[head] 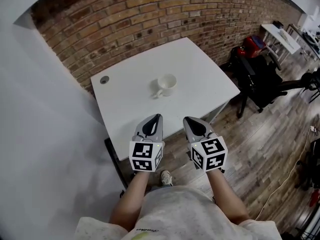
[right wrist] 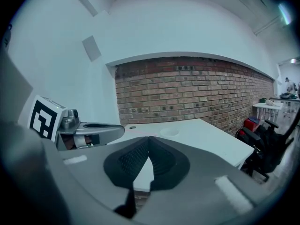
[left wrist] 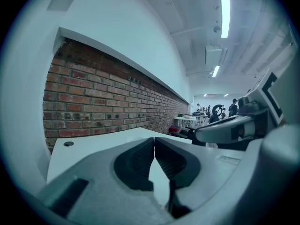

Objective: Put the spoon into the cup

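A white cup (head: pixel 166 84) stands near the middle of the white table (head: pixel 200 69), its handle pointing toward the near left. In the right gripper view only the rim of the cup (right wrist: pixel 169 131) shows, low and far ahead. No spoon can be seen in any view. My left gripper (head: pixel 159 116) and right gripper (head: pixel 185 119) hover side by side over the table's near edge, well short of the cup. The left gripper (left wrist: pixel 154 140) has its jaws closed together with nothing between them. The right gripper (right wrist: pixel 149 139) is likewise shut and empty.
A round cable hole (head: pixel 104 79) sits at the table's far left corner, in front of a brick wall (head: pixel 165 14). A black chair (head: pixel 260 79) with a red object stands on the wooden floor to the right. Another white desk (head: pixel 282 36) is farther right.
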Demonstrator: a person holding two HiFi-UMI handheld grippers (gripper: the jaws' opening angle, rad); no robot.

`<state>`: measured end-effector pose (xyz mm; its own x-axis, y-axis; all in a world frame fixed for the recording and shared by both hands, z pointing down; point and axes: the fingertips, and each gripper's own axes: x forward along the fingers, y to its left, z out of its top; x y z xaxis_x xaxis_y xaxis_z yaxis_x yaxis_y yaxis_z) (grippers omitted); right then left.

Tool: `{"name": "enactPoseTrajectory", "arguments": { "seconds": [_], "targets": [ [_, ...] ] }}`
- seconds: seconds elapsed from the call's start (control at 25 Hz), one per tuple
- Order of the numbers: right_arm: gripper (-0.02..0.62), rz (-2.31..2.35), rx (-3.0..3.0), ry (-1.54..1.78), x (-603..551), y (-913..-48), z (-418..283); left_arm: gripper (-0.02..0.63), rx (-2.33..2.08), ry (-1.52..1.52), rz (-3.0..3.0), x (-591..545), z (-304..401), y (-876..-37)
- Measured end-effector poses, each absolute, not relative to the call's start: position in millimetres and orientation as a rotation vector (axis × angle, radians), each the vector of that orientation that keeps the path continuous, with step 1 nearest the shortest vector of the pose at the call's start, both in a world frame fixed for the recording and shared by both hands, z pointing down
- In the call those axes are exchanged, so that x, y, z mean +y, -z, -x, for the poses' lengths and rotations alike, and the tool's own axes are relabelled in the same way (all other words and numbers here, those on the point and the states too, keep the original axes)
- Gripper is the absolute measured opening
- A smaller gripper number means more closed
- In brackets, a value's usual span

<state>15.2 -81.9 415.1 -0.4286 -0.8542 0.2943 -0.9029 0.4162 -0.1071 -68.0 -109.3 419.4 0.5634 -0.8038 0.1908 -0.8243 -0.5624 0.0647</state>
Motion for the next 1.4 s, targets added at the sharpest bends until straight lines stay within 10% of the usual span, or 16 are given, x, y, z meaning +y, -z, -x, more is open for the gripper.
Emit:
{"name": "enactPoseTrajectory", "arguments": {
  "seconds": [1.4],
  "targets": [
    [0.012,-1.545,-2.478,-0.367,-202.8,-427.5,-6.1,0.005,-1.368,-0.31,-2.624,-229.0,73.7,-451.1]
  ]
}}
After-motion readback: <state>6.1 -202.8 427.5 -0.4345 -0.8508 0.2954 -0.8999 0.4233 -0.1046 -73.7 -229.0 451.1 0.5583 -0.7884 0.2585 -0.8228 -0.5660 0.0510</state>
